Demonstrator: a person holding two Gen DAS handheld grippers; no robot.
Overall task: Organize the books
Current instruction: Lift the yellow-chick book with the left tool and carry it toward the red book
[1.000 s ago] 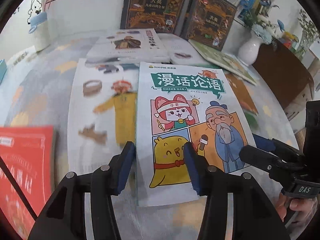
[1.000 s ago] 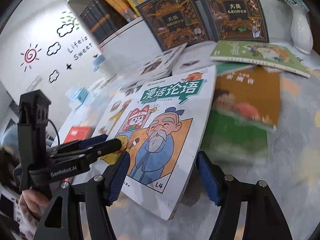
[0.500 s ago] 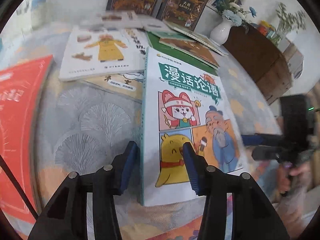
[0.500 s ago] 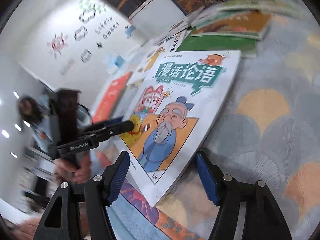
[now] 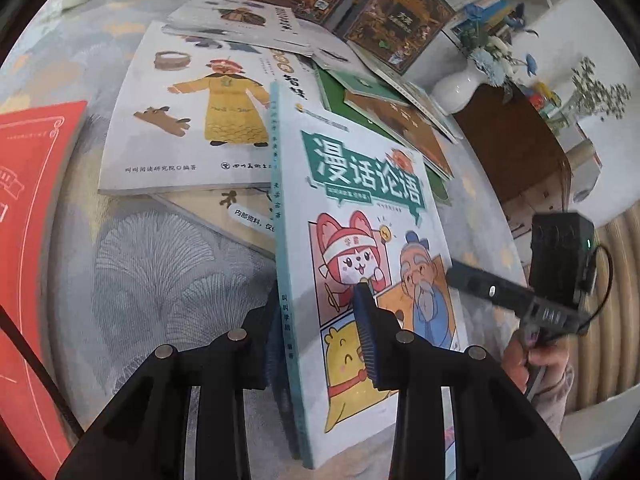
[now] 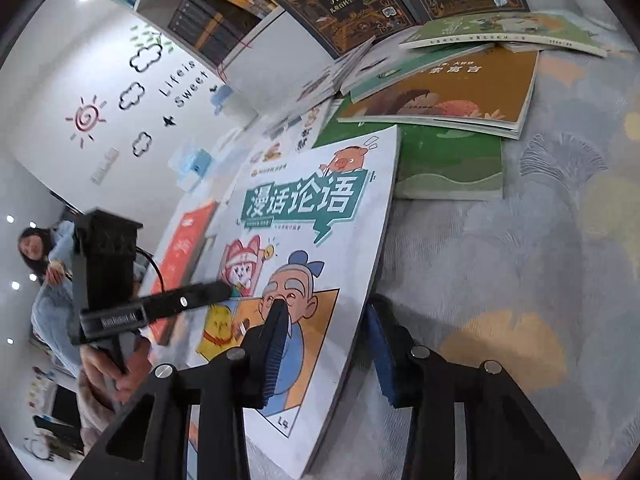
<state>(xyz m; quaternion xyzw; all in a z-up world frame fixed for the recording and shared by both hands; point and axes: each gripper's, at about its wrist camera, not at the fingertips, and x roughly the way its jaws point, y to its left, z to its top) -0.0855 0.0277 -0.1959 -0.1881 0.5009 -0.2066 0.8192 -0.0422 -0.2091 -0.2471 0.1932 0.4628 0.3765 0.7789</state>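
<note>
A white comic book with a teal title banner (image 5: 360,184) (image 6: 320,208) hangs tilted above the patterned cloth between both grippers. My left gripper (image 5: 320,340) is closing on its spine edge: one pad presses the cover and the other finger is hidden behind the spine. My right gripper (image 6: 326,344) is closing around the opposite long edge. Its upper finger lies over the cover and its lower finger sits just under the edge, with a thin dark gap. Each gripper shows in the other's view: the right gripper (image 5: 500,292) and the left gripper (image 6: 180,302).
A white book with a yellow-robed figure (image 5: 192,120) and a red book (image 5: 32,220) lie to the left. Green and brown books (image 6: 440,96) lie behind. Dark ornate books (image 6: 340,4) lean on the shelf. A white vase (image 5: 460,88) stands far right. A person (image 6: 44,264) sits beyond the table.
Both grippers' jaws have narrowed onto the comic book's two long edges. The book came toward me off the white book and now stands tilted above the cloth.
</note>
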